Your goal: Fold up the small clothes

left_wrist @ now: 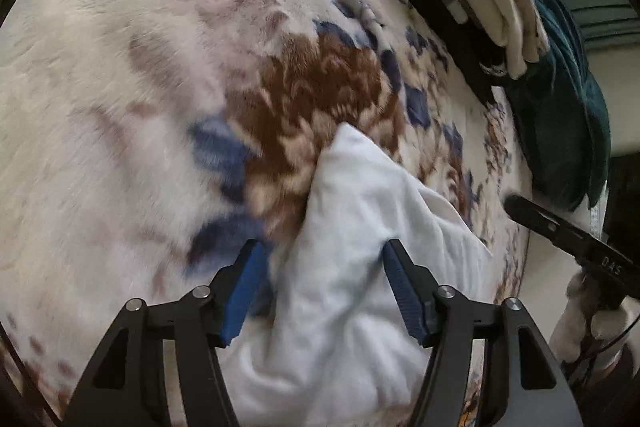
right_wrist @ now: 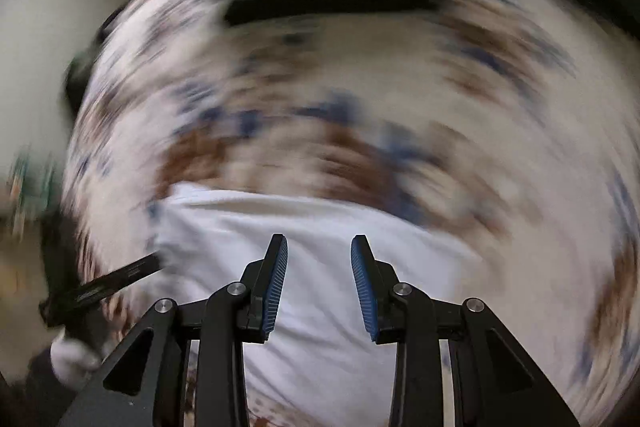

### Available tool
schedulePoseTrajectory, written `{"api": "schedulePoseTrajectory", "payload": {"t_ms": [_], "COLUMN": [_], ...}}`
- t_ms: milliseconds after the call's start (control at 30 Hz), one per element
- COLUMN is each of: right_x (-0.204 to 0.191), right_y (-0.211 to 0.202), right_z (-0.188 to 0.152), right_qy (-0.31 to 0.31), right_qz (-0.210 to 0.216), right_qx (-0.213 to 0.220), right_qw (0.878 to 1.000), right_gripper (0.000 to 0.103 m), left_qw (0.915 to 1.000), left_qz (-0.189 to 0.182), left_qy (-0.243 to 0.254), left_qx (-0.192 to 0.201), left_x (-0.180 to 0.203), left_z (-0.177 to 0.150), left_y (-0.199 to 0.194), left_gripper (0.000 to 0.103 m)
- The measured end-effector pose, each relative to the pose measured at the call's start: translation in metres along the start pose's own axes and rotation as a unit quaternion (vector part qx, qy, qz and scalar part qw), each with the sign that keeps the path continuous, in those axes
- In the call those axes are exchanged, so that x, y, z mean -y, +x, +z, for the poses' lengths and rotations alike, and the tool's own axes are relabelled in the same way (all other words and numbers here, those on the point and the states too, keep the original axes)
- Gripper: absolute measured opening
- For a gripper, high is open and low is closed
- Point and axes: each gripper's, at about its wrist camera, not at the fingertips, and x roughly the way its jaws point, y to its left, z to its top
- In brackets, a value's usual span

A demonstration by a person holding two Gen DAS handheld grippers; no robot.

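Left wrist view: floral fleece blanket [left_wrist: 160,87] fills scene; folded stack [left_wrist: 492,3] of cream, black and teal clothes sits far right. White garment [left_wrist: 360,247] lies crumpled near centre, corner peaked toward far side. Left gripper [left_wrist: 320,283] straddles its ridge, jaws wide, pads clear of cloth. Right gripper [right_wrist: 319,283], lifted above garment, jaws part-open, empty. Best next step, by judgement: flatten cloth, pinch matching near corners, fold evenly away.
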Motion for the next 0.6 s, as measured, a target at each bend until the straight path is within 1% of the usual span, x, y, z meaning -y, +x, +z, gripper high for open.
{"api": "schedulePoseTrajectory", "payload": {"t_ms": [33,67,133,167,200,233,267,300,333,400,433,467,500,533,567,600], "right_x": [-0.027,-0.056,-0.098,-0.116,-0.123,-0.139,-0.150,-0.160,-0.168,-0.178,-0.181,-0.183,-0.184,-0.185,-0.186,-0.185], "right_y": [0.016,0.036,0.068,0.085,0.093,0.106,0.111,0.118,0.124,0.131,0.134,0.135,0.138,0.140,0.143,0.144], "right_z": [0.017,0.031,0.047,0.050,0.048,0.047,0.042,0.037,0.033,0.025,0.021,0.020,0.019,0.017,0.020,0.025], "right_qy": [-0.050,-0.101,-0.188,-0.231,-0.259,-0.305,-0.336,-0.371,-0.395,-0.431,-0.445,-0.453,-0.455,-0.455,-0.449,-0.430], "right_qz": [0.015,0.023,0.008,0.006,0.003,-0.005,-0.014,-0.019,-0.026,-0.034,-0.038,-0.042,-0.047,-0.045,-0.042,-0.036], "right_qx": [-0.012,-0.030,-0.053,-0.072,-0.083,-0.100,-0.103,-0.112,-0.120,-0.134,-0.134,-0.134,-0.131,-0.130,-0.127,-0.121], "right_qw": [0.999,0.994,0.981,0.970,0.962,0.947,0.936,0.922,0.910,0.892,0.885,0.881,0.879,0.880,0.883,0.894], "right_gripper": [0.036,0.036,0.035,0.035,0.035,0.035,0.035,0.035,0.035,0.035,0.035,0.035,0.034,0.024,0.016,0.008], "left_qw": [1.0000,1.0000,0.9999,0.9998,0.9998,0.9997,0.9996,0.9995,0.9994,0.9992,0.9992,0.9992,0.9992,0.9993,0.9993,0.9992], "left_qz": [0.001,-0.001,-0.009,-0.012,-0.015,-0.016,-0.018,-0.021,-0.024,-0.030,-0.031,-0.032,-0.032,-0.033,-0.034,-0.037], "left_qy": [-0.003,-0.007,-0.014,-0.015,-0.016,-0.017,-0.020,-0.023,-0.025,-0.026,-0.025,-0.023,-0.020,-0.016,-0.014,-0.011], "left_qx": [0.000,-0.001,0.003,0.003,0.005,0.006,0.006,0.006,0.007,0.008,0.008,0.008,0.008,0.008,0.008,0.007], "left_x": [-0.001,-0.002,-0.007,-0.007,-0.009,-0.010,-0.011,-0.013,-0.014,-0.016,-0.016,-0.017,-0.017,-0.016,-0.017,-0.017], "left_z": [0.002,0.002,0.000,-0.001,-0.003,-0.004,-0.006,-0.007,-0.008,-0.009,-0.010,-0.010,-0.010,-0.011,-0.012,-0.012], "left_y": [0.003,0.005,0.005,0.004,0.003,0.003,0.002,0.001,0.000,-0.002,-0.002,-0.003,-0.003,-0.004,-0.006,-0.006], "left_gripper": [0.060,0.060,0.060,0.060,0.060,0.060,0.060,0.060,0.060,0.060,0.060,0.060,0.060,0.060,0.060,0.060]}}
